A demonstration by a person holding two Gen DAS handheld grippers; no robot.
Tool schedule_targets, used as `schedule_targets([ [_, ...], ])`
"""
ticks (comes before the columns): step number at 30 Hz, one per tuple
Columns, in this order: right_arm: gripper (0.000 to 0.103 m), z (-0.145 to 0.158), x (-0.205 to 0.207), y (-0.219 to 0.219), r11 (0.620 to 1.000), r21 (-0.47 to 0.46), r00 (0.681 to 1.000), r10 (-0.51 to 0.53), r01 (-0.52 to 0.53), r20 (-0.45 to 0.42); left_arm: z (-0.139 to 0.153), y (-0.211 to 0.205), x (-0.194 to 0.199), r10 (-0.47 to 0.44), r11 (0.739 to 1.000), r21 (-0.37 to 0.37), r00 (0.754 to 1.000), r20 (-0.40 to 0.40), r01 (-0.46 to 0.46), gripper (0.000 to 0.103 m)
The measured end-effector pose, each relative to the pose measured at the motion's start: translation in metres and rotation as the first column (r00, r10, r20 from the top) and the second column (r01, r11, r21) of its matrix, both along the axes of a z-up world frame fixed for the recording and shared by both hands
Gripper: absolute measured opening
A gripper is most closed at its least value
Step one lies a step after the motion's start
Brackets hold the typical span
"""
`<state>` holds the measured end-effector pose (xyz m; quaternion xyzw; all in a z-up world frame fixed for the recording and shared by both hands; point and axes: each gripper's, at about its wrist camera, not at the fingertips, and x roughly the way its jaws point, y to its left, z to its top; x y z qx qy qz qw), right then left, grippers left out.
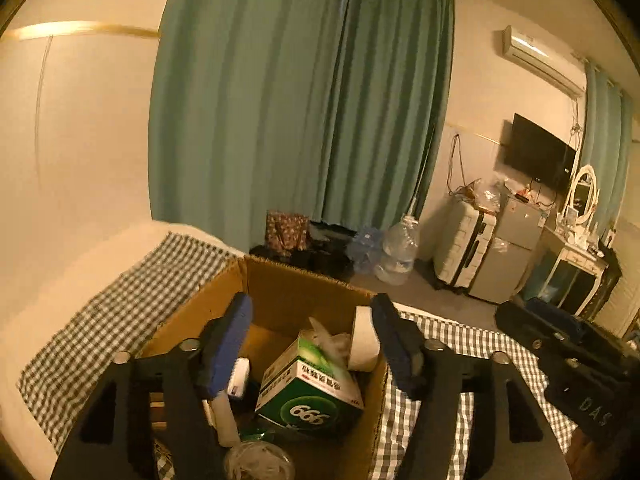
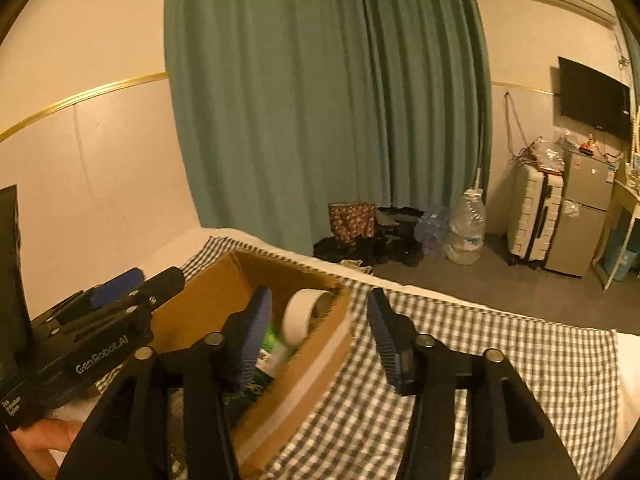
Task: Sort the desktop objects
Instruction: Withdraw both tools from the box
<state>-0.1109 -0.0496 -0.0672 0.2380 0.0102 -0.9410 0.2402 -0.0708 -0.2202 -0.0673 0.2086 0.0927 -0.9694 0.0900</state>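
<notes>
We hold the left gripper tilted down over the open cardboard box on the checked cloth, its blue-padded fingers spread wide and gripping nothing. The right gripper hovers at the box's right wall, fingers likewise apart and empty. Inside the box, a green medicine carton lies tilted, long axis running near to far, and a tape roll stands on edge against the right wall
</notes>
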Motion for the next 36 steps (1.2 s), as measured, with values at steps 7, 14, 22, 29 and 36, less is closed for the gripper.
schedule_targets([
  [7, 0.073, 0.014, 0.011, 0.037, 0.998, -0.006, 0.998, -0.063, 0.063, -0.030, 0.006, 0.031, 0.007, -0.018, 0.997, -0.070, 0.999, -0.041, 0.015, 0.103],
  [14, 0.091, 0.025, 0.023, 0.074, 0.989, 0.013, 0.988, -0.145, 0.146, -0.056, 0.014, 0.063, 0.013, -0.032, 0.993, -0.118, 0.996, -0.081, 0.023, 0.103],
  [22, 0.103, 0.040, 0.039, 0.125, 0.972, 0.009, 0.968, -0.231, 0.233, -0.093, 0.028, 0.122, 0.023, -0.091, 0.980, -0.187, 0.992, -0.082, 0.075, 0.103],
  [29, 0.103, 0.054, 0.056, 0.177, 0.949, -0.017, 0.943, -0.316, 0.316, -0.103, 0.040, 0.169, 0.038, -0.167, 0.967, -0.212, 0.980, -0.106, 0.142, 0.103],
  [36, 0.103, 0.064, 0.084, 0.221, 0.922, -0.013, 0.914, -0.386, 0.387, -0.123, 0.040, 0.210, 0.043, -0.234, 0.952, -0.222, 0.969, -0.077, 0.212, 0.103],
])
